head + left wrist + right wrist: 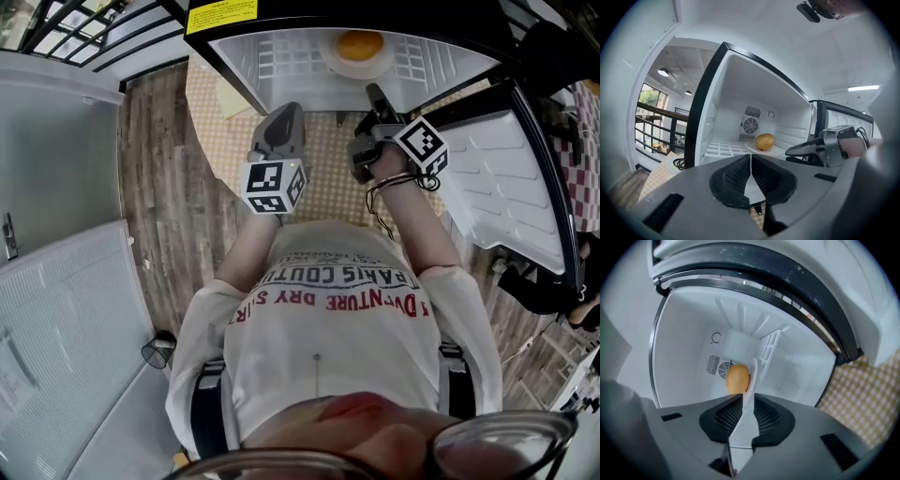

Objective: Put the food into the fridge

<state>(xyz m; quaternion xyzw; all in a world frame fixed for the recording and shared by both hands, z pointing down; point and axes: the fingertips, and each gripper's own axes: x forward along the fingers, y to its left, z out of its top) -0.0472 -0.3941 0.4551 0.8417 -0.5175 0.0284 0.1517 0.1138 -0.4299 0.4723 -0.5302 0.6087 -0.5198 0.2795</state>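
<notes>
A round orange-yellow food item (359, 44) lies on a white plate (377, 67) on the wire shelf inside the open small fridge (272, 70). My right gripper (377, 96) reaches in at the fridge mouth. In the right gripper view the plate's rim (753, 373) runs edge-on between the parted pads of the right gripper (744, 401), with the food (738, 378) just beyond. My left gripper (281, 117) hovers outside the fridge mouth, shut and empty. From the left gripper (751, 161) I see the food (764, 141) and the right gripper (799, 151) at the plate (780, 151).
The fridge door (506, 178) stands swung open at the right. A tall white cabinet (56, 187) is at the left. A checkered mat (328, 164) lies on the wooden floor (159, 206) in front of the fridge. A fan vent (751, 125) sits in the fridge's back wall.
</notes>
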